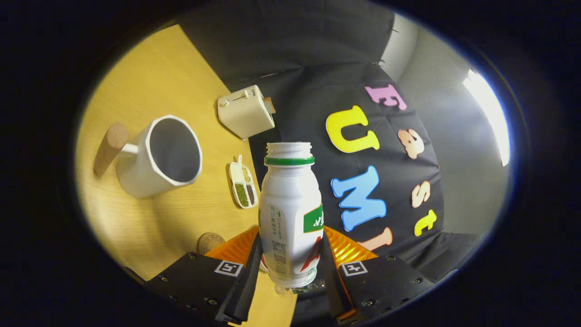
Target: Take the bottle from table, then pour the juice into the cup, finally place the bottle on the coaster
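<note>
The gripper (290, 268) has both fingers pressed on the lower body of the bottle (290, 204), clear of the table (150, 68). The bottle's long axis runs forward, open mouth away from the camera. The coaster (209, 242) lies just left of the fingers; the cup (159, 156) stands beyond, further left, mouth unobstructed.

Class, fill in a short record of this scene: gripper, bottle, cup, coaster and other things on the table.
gripper: shut on the bottle, one finger at each side
bottle: white, green ring at the neck, cap off, lifted and tilted
cup: white, wooden handle, on the table, looks empty
coaster: round, on the table beside the fingers
other things: toaster; small sectioned dish
table: wooden
</note>
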The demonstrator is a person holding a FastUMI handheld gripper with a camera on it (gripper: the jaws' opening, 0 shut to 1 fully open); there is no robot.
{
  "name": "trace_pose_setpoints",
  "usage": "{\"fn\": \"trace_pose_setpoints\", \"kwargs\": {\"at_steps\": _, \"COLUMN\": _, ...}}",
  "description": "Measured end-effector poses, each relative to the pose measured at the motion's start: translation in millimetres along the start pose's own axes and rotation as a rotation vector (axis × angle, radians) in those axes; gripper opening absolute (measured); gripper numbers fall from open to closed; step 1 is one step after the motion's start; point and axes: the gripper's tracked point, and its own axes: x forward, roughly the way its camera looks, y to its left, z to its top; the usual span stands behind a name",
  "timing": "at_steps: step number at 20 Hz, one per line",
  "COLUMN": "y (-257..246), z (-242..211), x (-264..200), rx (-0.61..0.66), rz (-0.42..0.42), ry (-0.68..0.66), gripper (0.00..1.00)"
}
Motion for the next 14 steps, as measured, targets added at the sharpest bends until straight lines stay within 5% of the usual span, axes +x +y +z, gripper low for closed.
{"fn": "trace_pose_setpoints", "kwargs": {"at_steps": 8, "y": 3, "z": -16, "x": 19, "rx": 0.577, "rz": 0.104, "ry": 0.010, "gripper": 0.64}}
{"fn": "trace_pose_setpoints", "kwargs": {"at_steps": 14, "y": 18, "z": -24, "x": 38, "rx": 0.890, "rz": 0.155, "ry": 0.010, "gripper": 0.64}}
